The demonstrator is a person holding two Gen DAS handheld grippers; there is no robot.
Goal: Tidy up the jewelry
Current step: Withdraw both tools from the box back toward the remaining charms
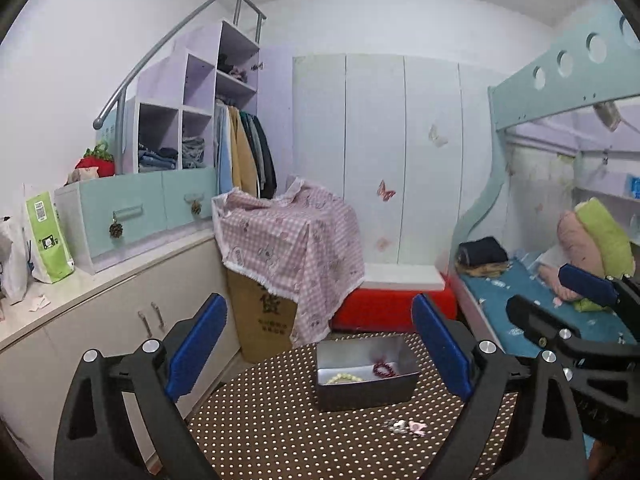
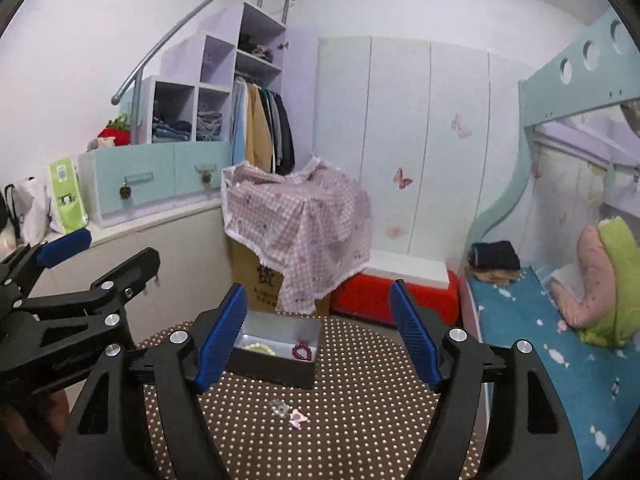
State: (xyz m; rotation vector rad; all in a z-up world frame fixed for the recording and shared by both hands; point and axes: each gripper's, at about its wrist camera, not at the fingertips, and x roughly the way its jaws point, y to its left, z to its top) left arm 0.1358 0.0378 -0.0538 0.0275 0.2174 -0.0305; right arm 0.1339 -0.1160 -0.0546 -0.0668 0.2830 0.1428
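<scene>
While both grippers (image 1: 320,354) (image 2: 318,332) gape empty, only the right wrist shows the box's (image 2: 276,372) near wall unblocked.

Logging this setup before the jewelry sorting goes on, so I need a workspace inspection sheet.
Surface: round table with brown polka-dot cover.
Job's things: metal box holding a pale bead bracelet and a red bead bracelet; a clear stone piece and pink butterfly clip lie on the table in front of it.
Clutter: nothing seen on the table.
Grippers: left gripper and right gripper open, empty, above the table.
Cables: nothing seen.
Surroundings: bunk bed, wardrobe, cloth-covered cardboard box.
</scene>
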